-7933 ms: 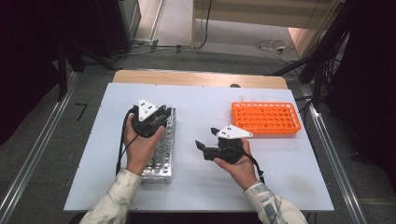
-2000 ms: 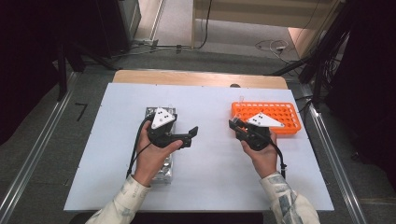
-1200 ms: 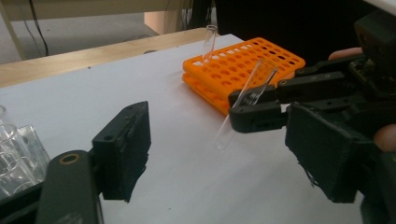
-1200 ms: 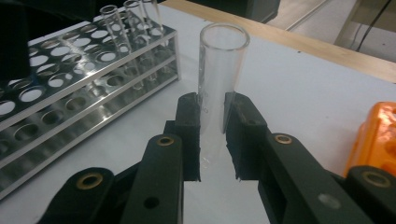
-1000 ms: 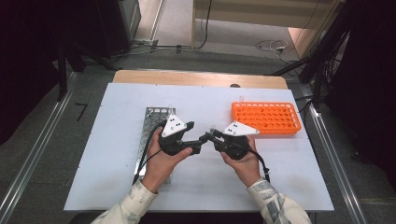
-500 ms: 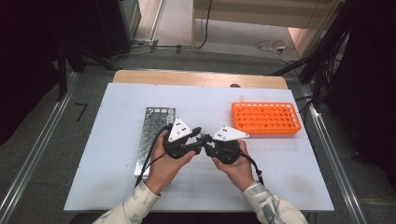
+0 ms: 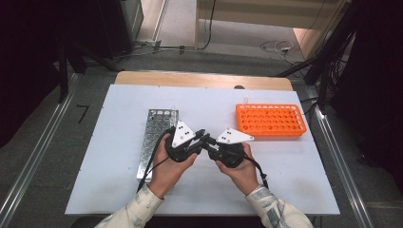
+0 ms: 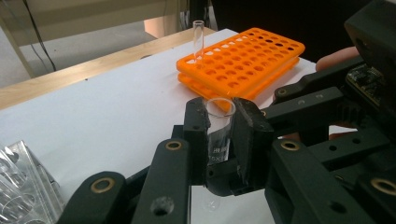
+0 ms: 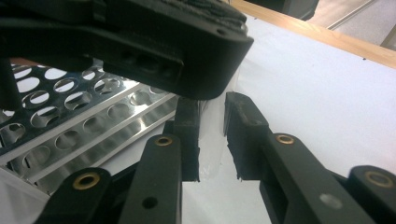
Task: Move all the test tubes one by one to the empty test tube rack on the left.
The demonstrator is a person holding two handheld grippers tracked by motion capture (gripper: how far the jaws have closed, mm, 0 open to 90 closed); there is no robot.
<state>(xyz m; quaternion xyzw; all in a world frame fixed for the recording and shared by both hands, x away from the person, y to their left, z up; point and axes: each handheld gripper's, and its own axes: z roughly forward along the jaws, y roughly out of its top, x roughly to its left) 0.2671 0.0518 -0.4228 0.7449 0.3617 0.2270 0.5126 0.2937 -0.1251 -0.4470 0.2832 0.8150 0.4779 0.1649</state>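
We see a white tabletop (image 7: 119, 190) carrying two racks: a steel tube rack (image 7: 157, 128) lying lengthwise toward the left edge, and an orange tube rack (image 7: 271, 120) near the far right corner, with one clear tube (image 8: 198, 39) standing upright in a hole at its far left corner. Between the racks, toward the near edge, our two hands bring the grippers tip to tip over the middle of the tabletop. The left gripper (image 7: 198, 137) has just been closing its jaws, and in the left gripper view they now press on both sides of a glass test tube (image 8: 218, 126), which stands upright between the pads with its open rim just above them and its rounded end hanging below, clear of the tabletop. The right gripper (image 7: 209, 142) meets it from the other side; in the right gripper view its jaws are drawn close around the lower part of the same tube, though we cannot tell whether the pads actually press on the glass.
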